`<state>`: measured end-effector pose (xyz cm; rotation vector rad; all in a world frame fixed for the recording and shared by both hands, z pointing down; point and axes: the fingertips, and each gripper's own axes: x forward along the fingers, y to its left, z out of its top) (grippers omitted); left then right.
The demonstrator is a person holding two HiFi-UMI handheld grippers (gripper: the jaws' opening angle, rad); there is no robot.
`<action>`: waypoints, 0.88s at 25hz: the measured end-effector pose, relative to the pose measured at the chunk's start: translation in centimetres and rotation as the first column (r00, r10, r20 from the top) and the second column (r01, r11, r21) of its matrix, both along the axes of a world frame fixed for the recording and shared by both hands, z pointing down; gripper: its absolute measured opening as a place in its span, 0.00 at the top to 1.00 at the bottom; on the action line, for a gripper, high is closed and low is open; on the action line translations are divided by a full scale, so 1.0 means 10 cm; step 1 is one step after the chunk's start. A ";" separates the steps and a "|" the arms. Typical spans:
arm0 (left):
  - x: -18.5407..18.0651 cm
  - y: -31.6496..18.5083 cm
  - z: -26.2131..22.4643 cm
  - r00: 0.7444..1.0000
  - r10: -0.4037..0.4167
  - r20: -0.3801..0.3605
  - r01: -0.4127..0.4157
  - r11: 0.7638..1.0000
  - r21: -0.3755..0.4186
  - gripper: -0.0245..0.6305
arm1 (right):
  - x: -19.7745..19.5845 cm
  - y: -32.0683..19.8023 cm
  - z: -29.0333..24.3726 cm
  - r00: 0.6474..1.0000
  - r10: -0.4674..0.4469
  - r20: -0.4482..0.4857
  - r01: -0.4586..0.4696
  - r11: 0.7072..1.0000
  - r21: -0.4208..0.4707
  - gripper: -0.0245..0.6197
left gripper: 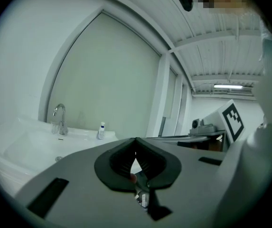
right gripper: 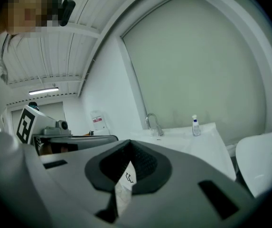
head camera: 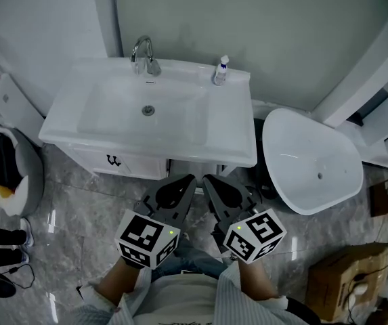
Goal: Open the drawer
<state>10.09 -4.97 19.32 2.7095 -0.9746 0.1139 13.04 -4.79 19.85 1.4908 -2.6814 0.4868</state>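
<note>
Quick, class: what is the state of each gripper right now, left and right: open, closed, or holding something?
Left gripper: closed, jaw tips together, nothing held.
Right gripper: closed, jaw tips together, nothing held.

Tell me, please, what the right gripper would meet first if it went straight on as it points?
Most likely the white cabinet front under the basin, right of the drawer handle. The right gripper, shut and empty, aims there, though depth is unclear.

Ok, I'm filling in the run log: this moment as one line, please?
left gripper: shut, empty | right gripper: shut, empty | vanity drawer: closed, untouched | both grippers short of it
</note>
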 end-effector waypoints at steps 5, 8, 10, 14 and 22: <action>0.03 0.01 -0.03 1.000 0.009 -0.003 -0.009 1.000 0.002 0.94 | 0.04 -0.02 -0.03 1.000 -0.003 -0.004 0.003 1.000 0.005 0.95; 0.04 -0.01 -0.03 1.000 0.014 -0.003 -0.014 1.000 -0.001 0.94 | 0.04 -0.04 -0.03 1.000 -0.010 0.001 0.010 1.000 -0.003 0.95; 0.05 -0.03 -0.03 1.000 0.012 -0.001 -0.012 1.000 -0.001 0.94 | 0.03 -0.05 -0.02 1.000 -0.015 0.013 0.015 1.000 -0.013 0.95; 0.06 -0.07 -0.01 1.000 0.004 0.000 -0.004 1.000 -0.005 0.94 | 0.06 -0.08 0.02 1.000 -0.011 0.022 0.011 1.000 -0.024 0.95; 0.06 -0.13 0.03 1.000 -0.007 0.000 0.007 1.000 -0.007 0.94 | 0.07 -0.11 0.05 1.000 -0.012 0.019 0.012 0.999 -0.032 0.95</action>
